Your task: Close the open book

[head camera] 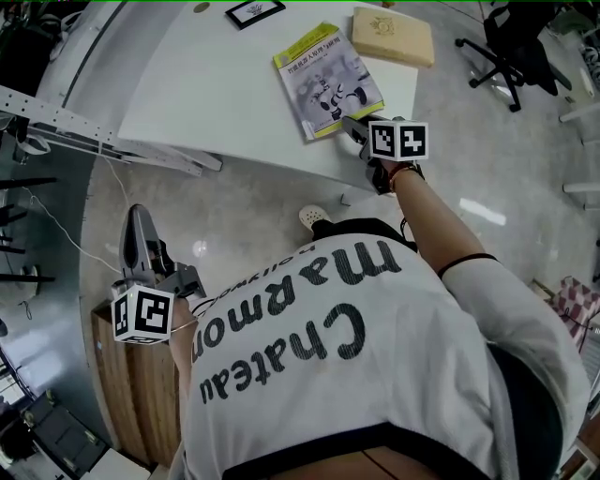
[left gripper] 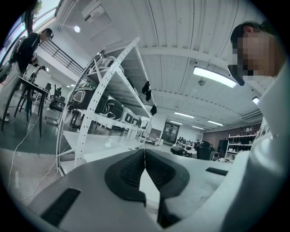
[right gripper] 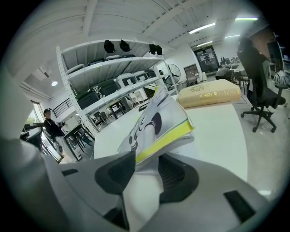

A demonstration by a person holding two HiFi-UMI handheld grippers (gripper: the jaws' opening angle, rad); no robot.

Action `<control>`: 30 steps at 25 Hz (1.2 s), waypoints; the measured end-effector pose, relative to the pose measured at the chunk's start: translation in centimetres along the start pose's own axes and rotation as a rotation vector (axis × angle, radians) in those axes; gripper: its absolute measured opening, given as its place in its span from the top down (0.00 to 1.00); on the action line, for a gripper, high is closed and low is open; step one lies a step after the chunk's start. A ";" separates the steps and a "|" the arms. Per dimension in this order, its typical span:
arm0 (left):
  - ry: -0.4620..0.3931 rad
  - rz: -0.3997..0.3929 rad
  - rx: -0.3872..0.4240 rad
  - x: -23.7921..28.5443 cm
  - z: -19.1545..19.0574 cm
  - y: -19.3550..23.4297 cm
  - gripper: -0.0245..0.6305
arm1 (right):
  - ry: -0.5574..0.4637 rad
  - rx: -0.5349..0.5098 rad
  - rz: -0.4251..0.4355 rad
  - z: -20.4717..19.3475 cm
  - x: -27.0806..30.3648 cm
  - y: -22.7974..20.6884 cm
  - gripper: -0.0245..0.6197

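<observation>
Yellow-edged book (head camera: 328,80) lies closed, corner between spread jaws of right gripper (right gripper: 147,159); left gripper (left gripper: 145,153) jaws pressed together.

White table (head camera: 206,94), colour notes

Book (head camera: 328,80): yellow-green cover border, grey picture panel with a black-and-white figure, yellow band along the edge. Flat box (head camera: 393,36): pale tan. Small frame (head camera: 254,11): black. Right gripper (head camera: 352,127): grey body, black ribbed pads; its marker cube (head camera: 398,141) is white with black squares. Left gripper (head camera: 139,217): same grey and black. Shirt (head camera: 375,356): white, black lettering. Cabinet (head camera: 131,384): brown wood grain. Office chair (head camera: 511,42): black.
</observation>
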State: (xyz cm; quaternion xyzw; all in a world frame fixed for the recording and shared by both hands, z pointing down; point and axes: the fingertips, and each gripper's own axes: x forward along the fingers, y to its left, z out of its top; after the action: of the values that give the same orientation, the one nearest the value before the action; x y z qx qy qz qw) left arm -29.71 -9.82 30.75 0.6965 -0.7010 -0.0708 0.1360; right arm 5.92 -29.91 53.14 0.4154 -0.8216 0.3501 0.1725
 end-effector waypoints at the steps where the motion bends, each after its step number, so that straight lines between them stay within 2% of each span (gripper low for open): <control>1: -0.002 -0.002 -0.001 0.0 0.0 0.0 0.93 | 0.003 -0.004 -0.003 0.0 0.0 0.0 0.71; 8: -0.003 -0.009 -0.009 0.3 0.0 0.0 0.93 | 0.025 -0.015 -0.018 -0.2 0.2 -0.2 0.69; 30: -0.044 0.044 -0.034 -2.5 -0.3 0.8 0.93 | 0.049 -0.017 -0.066 -0.5 0.0 -0.4 0.66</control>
State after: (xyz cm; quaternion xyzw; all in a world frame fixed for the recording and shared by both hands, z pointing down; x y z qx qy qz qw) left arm -30.41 -7.24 31.02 0.6767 -0.7176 -0.0951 0.1341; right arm 6.27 -29.70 53.68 0.4322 -0.8060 0.3471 0.2077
